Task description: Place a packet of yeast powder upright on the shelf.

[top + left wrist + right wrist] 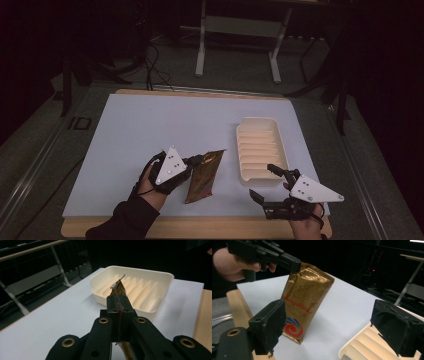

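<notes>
Wearing a dark sleeve (125, 221) at lower left of the high view, covering the forearm down to the wrist. Carrying black left gripper (196, 160) hardware topped by a grey 3-cornered plate (169, 165) dotted with small dark screws. Showing a matching grey plate (314, 189) on the black right gripper (265, 182) at lower right. Displaying brass-ringed rivets (103, 320) along matte black linkages in the left gripper view. Wearing rough black pads (395, 327), frayed at the edges, in the right gripper view.

gold pouch (305, 300) | red brand word, partly legible: "angelo..." | red-blue swirl logo
</notes>
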Tool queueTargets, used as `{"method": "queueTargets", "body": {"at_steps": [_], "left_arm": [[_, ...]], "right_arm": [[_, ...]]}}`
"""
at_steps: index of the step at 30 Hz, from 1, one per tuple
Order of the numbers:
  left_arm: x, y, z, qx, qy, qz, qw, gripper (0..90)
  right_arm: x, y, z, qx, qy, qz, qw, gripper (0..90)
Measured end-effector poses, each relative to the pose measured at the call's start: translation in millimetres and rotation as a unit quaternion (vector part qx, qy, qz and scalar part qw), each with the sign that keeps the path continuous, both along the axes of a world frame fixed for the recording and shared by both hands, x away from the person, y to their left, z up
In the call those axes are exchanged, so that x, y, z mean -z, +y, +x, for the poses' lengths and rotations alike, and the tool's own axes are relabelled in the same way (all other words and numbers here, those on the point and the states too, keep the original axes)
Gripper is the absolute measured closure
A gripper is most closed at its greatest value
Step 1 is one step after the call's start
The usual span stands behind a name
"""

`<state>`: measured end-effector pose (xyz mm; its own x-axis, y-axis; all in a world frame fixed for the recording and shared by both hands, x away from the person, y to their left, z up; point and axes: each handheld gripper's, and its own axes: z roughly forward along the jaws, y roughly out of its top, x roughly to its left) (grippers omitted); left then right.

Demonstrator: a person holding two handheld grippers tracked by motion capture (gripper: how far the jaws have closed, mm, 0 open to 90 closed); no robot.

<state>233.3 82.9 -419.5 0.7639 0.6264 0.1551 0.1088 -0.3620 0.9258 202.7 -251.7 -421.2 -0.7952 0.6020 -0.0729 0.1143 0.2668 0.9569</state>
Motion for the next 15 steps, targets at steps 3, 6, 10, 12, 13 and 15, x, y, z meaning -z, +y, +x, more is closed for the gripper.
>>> {"method": "queueTargets", "body": {"at_steps": [3, 6, 10, 12, 13, 15], "left_arm": [[-6.5, -2.3, -4.2, 0.012, -0.002, -0.007, 0.9999, 90.0], [-11.5, -3.7, -7.2, 0.02, -0.008, -0.009, 0.9997, 90.0], [-21.9, -5.0, -8.6, 0.031, -0.011, -0.012, 0.9994, 90.0], [-27.7, -6.0, -9.9, 0.038, -0.015, -0.016, 0.999, 90.0], [-31.5, -6.8, -10.9, 0.045, -0.017, -0.015, 0.9987, 90.0], [-37.9, -8.6, -16.0, 0.056, -0.036, -0.018, 0.9976, 90.0]], "right_arm": [[-4.1, -1.0, -0.6, 0.003, -0.011, -0.012, 0.9999, 13.4], [-8.3, -2.6, -0.8, 0.004, -0.016, -0.016, 0.9998, 13.8], [-14.8, -3.8, -3.2, 0.008, -0.027, -0.012, 0.9995, 14.3], [-18.3, -3.6, -3.5, 0.005, -0.027, -0.012, 0.9995, 14.8], [-20.0, -3.9, -3.9, 0.002, -0.024, -0.01, 0.9997, 16.5], [-22.3, -4.4, -4.7, -0.003, -0.026, -0.004, 0.9997, 17.1]]}}
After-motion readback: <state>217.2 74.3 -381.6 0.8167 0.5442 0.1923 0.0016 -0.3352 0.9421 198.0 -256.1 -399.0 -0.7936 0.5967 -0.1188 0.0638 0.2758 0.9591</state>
